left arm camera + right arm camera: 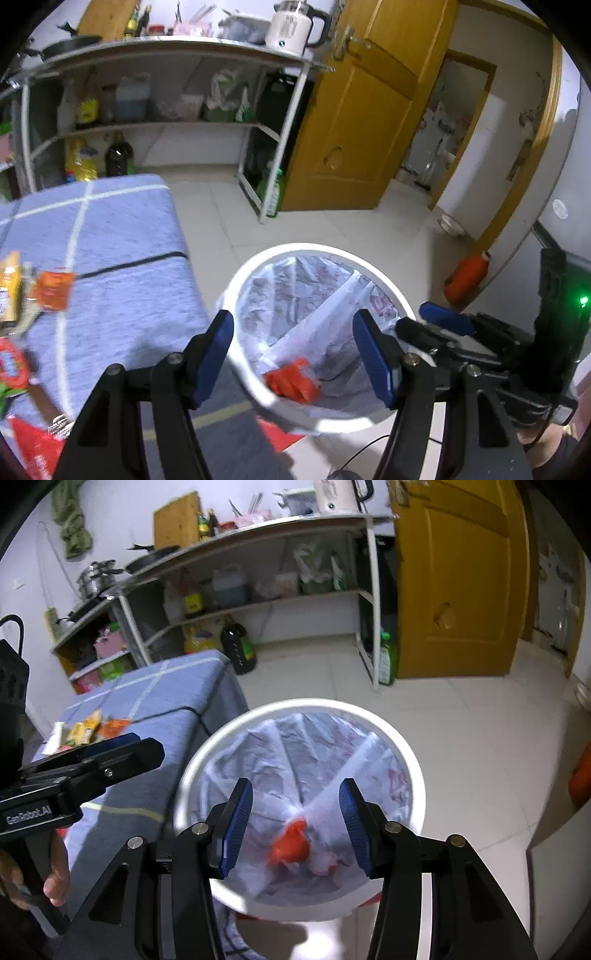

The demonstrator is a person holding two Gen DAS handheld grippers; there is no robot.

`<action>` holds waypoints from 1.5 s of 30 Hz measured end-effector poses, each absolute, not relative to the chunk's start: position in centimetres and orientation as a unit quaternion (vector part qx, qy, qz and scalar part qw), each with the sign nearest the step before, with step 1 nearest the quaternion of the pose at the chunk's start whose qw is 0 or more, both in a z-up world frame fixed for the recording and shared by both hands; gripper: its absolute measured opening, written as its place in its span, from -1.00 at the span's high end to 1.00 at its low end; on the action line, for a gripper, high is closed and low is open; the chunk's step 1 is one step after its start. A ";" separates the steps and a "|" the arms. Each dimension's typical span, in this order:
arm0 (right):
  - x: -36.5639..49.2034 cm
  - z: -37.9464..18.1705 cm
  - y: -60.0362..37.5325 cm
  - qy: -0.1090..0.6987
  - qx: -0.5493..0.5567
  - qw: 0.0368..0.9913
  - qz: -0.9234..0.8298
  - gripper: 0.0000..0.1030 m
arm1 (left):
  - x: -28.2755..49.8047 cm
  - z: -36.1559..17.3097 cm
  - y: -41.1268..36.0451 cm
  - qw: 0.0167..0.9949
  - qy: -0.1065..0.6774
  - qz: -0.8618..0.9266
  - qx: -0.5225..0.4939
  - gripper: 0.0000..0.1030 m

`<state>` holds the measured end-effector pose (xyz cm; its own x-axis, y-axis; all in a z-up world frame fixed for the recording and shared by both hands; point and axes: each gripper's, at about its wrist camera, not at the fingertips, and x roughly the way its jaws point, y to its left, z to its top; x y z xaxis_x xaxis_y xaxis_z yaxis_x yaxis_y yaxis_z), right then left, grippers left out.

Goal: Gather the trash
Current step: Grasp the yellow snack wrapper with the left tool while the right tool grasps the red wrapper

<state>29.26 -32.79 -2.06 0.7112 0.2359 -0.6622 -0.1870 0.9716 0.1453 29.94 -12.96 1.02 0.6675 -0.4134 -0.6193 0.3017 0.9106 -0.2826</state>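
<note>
Pale floor tiles and a steel kitchen rack back this corner, with a yellow wooden door (369,122) standing open behind.

Starting at the right gripper (295,821): its blue-padded jaws stand apart with nothing between them, directly above the mouth of the round white waste bin lined with a thin clear plastic bag (229,734). Straight below and ahead of the pads, down in the liner, lies a crumpled red-orange wrapper (290,842), already dropped in. The left gripper (293,350) is likewise released and empty, hanging over the near rim of the same bin (258,258); the same red scrap (291,382) lies just below its fingertips.

Outward from there, the remaining trash lies on the blue-grey checked cloth covering the low table (122,229), which stands just beside the bin on its left. An orange sachet (53,288) and a yellow packet (9,284) lie near the far left edge of the left wrist view, with red wrappers (33,446) closer in at the lower left corner.

So the next pickup lies to the left of both claws, across the bin rim and onto the cloth. Judging from this, the left hand is the nearer one.
</note>
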 end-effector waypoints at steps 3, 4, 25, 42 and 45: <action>27.6 -0.6 -31.6 0.340 0.029 0.930 0.134 0.03 | 27.8 2.1 -11.4 0.919 0.341 -0.182 -0.075 -0.34; 27.2 -0.2 -31.2 0.336 0.028 0.931 0.139 0.03 | 27.3 2.3 -11.0 0.922 0.336 -0.176 -0.072 -0.34; 21.2 0.6 -16.8 0.316 -0.042 0.889 0.327 0.03 | 13.8 0.1 4.9 0.943 0.320 -0.014 -0.089 -0.45; 21.6 -0.2 -14.4 0.329 -0.058 0.878 0.344 0.03 | 14.6 -5.5 6.6 0.911 0.395 0.052 -0.102 -0.48; 21.6 -0.4 -14.0 0.333 -0.062 0.875 0.345 0.03 | 14.7 -5.4 7.2 0.912 0.390 0.057 -0.113 -0.36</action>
